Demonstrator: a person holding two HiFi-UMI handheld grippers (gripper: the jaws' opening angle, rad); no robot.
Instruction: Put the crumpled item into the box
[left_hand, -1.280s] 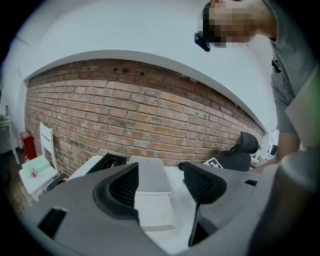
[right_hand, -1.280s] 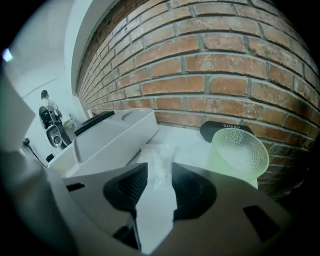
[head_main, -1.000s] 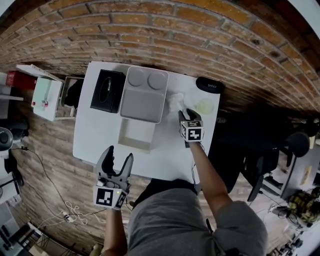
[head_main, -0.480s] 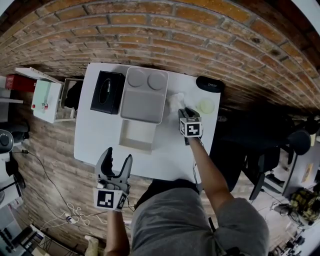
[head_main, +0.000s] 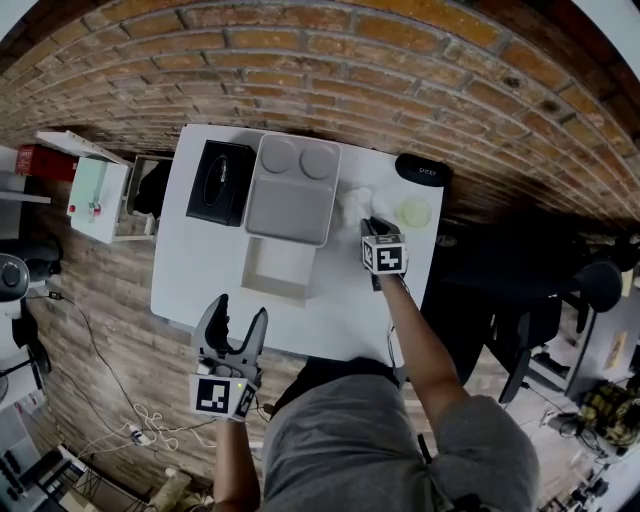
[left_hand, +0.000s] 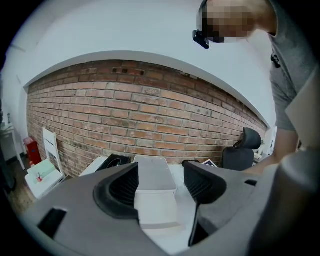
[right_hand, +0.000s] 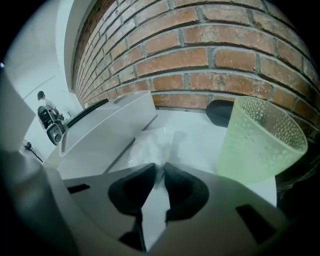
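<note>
Right claw (right_hand: 161, 170): its jaws have just been closing and now stand almost together, with the near edge of the crumpled item (right_hand: 150, 147) pinched between the pads. The item is white and thin and rests on the table (head_main: 200, 260), so the grip falls on a raised fold rather than on the whole wad. The claw points steeply down, which appears to suit picking a soft thing off a flat surface. Just to the right of the item stands a pale green cup (right_hand: 255, 145), near but apart from it; a narrow pinch keeps the jaws clear of the cup.

The box (head_main: 270, 291) lies open to the left of the item, nearer the person, with a grey tray (head_main: 290, 185) having two round recesses directly behind it. The item is not yet inside the box.

Left claw (head_main: 232, 322): jaws wide apart, nothing between them, held off the near table edge and facing the box, apparently idle.
</note>
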